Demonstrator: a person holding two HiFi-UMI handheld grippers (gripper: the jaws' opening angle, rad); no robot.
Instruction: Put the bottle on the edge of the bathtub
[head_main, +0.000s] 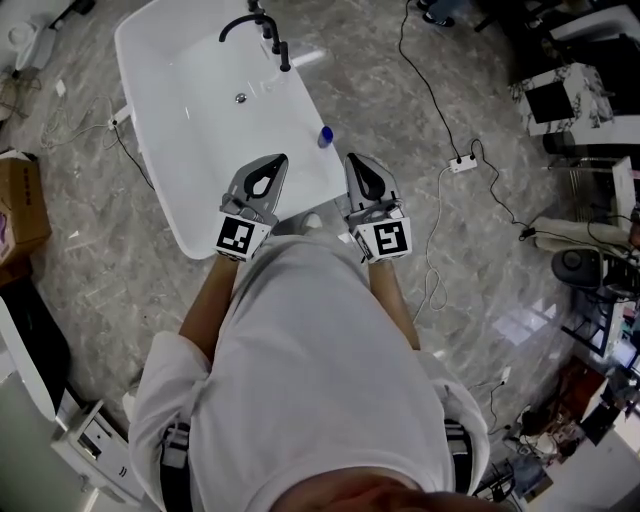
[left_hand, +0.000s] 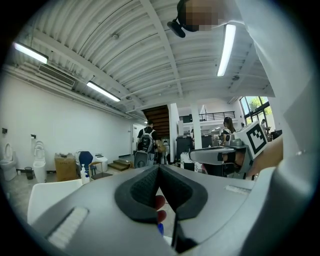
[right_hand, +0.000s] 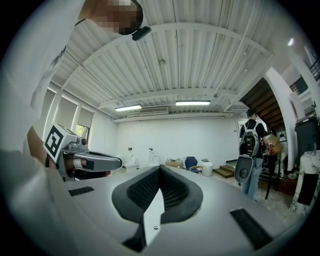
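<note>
The small blue-capped white bottle (head_main: 325, 137), seemingly upright on the glossy white bathtub (head_main: 160, 150) rim at frame centre, is being observed just above the right gripper (head_main: 358, 165), nearer it than the left gripper (head_main: 272, 165), both being held closed and empty.

White bathtub (head_main: 190, 120); blue-topped bottle (head_main: 325, 136); black faucet (head_main: 262, 25); grey marbled floor (head_main: 100, 260).
</note>
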